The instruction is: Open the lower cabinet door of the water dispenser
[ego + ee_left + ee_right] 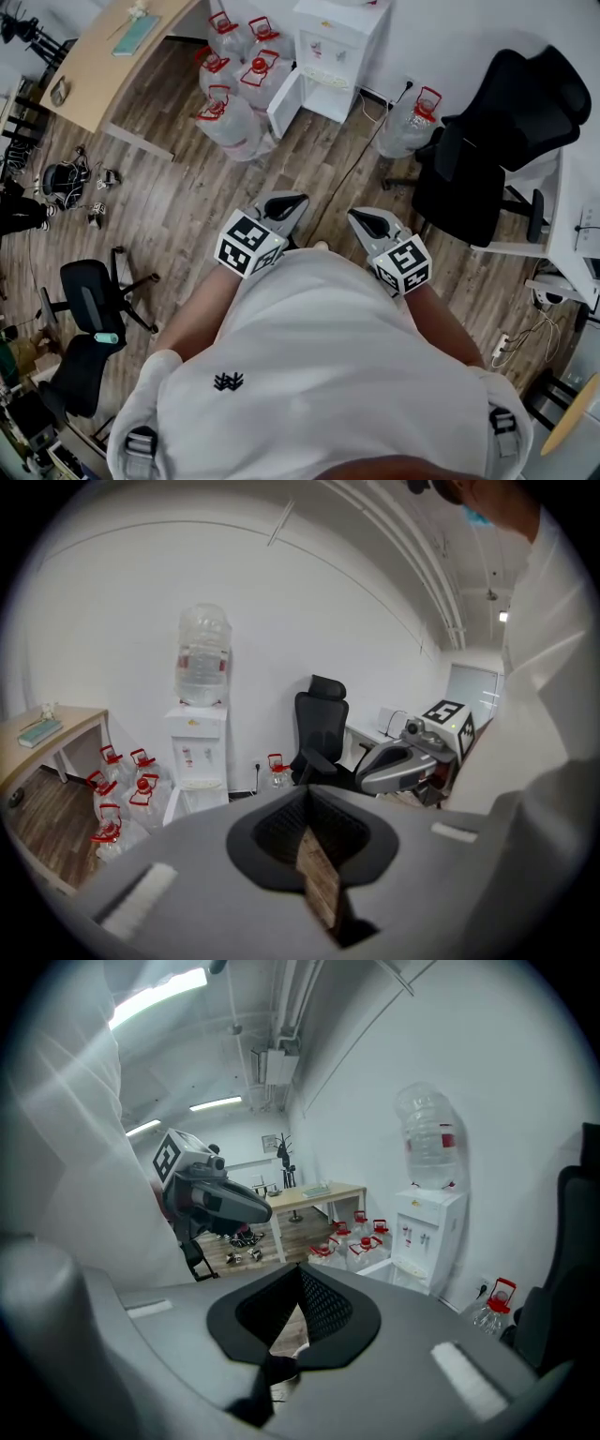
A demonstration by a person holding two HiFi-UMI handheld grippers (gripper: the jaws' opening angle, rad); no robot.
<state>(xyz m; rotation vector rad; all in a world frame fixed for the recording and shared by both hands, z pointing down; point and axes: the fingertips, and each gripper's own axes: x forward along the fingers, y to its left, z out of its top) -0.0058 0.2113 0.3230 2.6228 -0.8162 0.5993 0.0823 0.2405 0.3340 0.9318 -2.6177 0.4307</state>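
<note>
— White floor-standing water dispenser [342,42] at the far wall: status of its white lower cabinet door [284,105]?
— Swung open to the left. Clear red-capped water bottles [230,120] crowd that side; a black office chair [497,141] stands right; bare wood-plank floor [187,206] lies between. Left hand-held gripper [292,204] and right hand-held gripper [364,220]: jaws together, empty.
</note>
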